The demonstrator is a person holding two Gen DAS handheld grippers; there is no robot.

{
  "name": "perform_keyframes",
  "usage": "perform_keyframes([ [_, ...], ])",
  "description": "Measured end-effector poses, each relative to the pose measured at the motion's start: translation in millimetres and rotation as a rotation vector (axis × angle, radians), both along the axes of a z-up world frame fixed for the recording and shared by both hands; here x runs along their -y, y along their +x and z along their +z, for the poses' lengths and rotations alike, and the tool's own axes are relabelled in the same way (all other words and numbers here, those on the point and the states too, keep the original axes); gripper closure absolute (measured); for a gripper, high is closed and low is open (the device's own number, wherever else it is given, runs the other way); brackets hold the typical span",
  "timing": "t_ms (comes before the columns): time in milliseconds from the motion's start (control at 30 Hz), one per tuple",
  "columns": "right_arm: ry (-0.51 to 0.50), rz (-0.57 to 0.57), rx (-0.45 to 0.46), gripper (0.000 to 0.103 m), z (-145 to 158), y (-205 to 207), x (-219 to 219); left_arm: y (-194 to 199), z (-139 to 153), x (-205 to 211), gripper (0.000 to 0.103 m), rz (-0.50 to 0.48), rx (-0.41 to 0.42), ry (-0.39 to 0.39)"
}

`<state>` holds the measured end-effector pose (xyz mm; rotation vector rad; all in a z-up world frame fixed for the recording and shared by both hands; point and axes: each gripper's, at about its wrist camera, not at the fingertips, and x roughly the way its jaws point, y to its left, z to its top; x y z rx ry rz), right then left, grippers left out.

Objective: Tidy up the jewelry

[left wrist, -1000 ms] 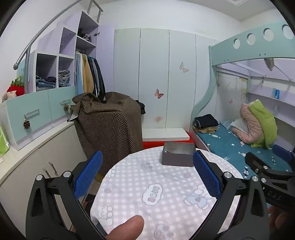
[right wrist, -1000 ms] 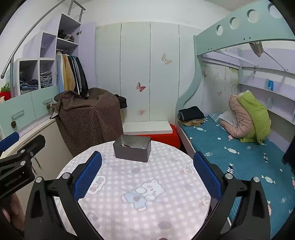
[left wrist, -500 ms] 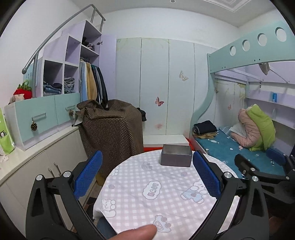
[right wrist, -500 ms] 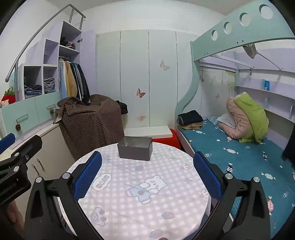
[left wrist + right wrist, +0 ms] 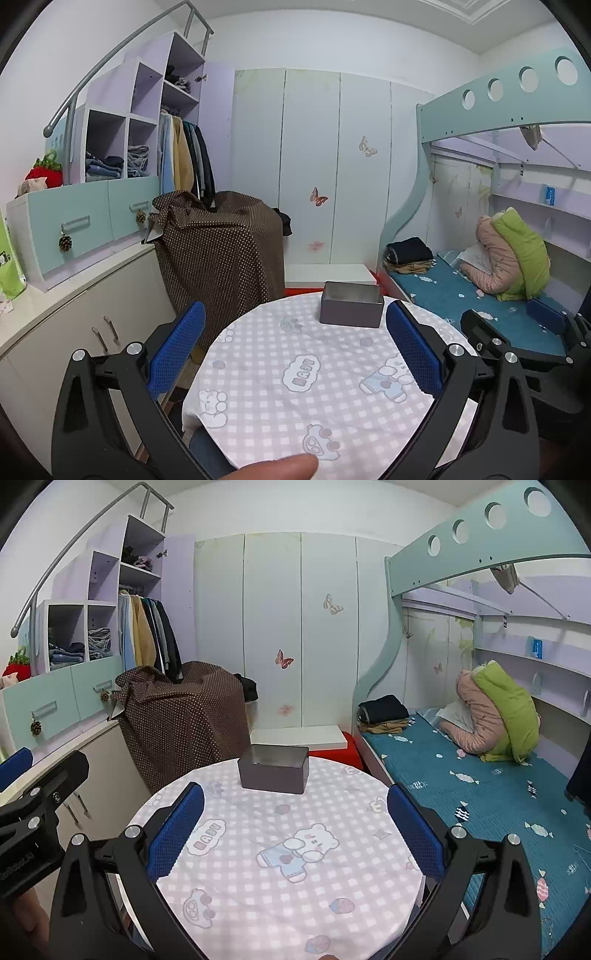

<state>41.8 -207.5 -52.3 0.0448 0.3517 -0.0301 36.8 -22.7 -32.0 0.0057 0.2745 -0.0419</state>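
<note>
Round worktop [image 5: 288, 886] with a pink checked cartoon cloth. Grey box [image 5: 273, 771], lid off, sits near the far edge, well apart from both grippers; contents not visible from this low angle. Left gripper [image 5: 295, 354] jaws spread wide, nothing between them, hovering over the near-left part of the cloth. Right gripper [image 5: 295, 830] jaws also spread wide and empty, over the near half. Wide bare cloth lies between the blue pads and the box. A fingertip [image 5: 280, 467] shows at the bottom edge. Bed [image 5: 480, 794] lies close along the right rim, brown dotted cover [image 5: 184, 716] behind the far left.
</note>
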Motion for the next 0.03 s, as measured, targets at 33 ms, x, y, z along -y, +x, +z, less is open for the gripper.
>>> perform_keyframes([
  [33, 0.000, 0.001, 0.000, 0.007, -1.0, -0.2, 1.3, 0.5, -0.7, -0.6, 0.005, 0.001, -0.001, 0.000],
])
